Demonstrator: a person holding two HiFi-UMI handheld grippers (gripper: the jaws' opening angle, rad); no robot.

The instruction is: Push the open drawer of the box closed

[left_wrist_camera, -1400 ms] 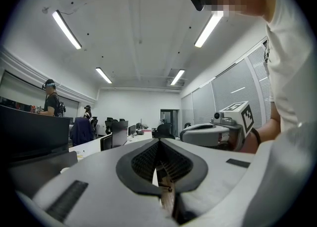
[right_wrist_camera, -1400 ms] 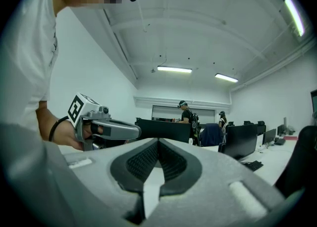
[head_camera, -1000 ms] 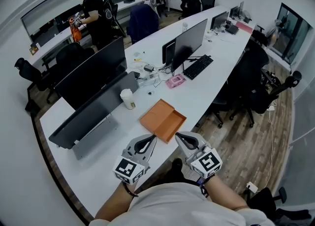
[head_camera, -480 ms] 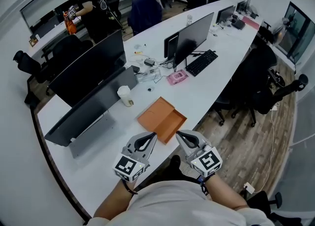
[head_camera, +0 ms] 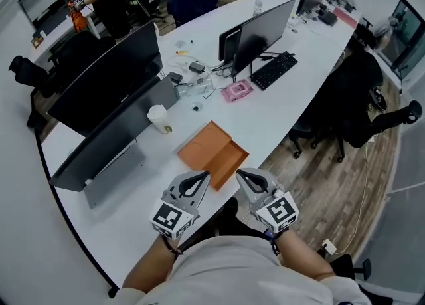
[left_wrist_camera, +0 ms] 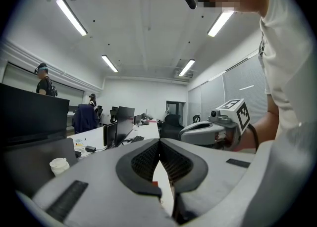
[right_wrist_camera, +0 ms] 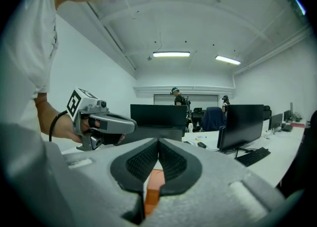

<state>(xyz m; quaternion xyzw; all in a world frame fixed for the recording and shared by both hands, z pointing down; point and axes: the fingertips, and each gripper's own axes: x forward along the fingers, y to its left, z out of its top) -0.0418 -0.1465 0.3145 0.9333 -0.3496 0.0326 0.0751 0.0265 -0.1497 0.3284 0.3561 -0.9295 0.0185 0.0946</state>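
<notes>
Nearing the box point(head_camera: 207, 151), left tongs point(head_camera: 202, 177), right tongs point(head_camera: 241, 175) shut.

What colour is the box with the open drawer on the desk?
Orange; the box shows best in the head view.

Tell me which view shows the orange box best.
Head view: whole orange box on the desk, drawer out. Right gripper view shows only a sliver past its jaws; left gripper view, barely a speck.

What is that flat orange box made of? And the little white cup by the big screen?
The flat orange box looks like matte cardboard: dull colour, no shine, thin walls. The white cup seems paper or plastic; it is too small to tell.
</notes>
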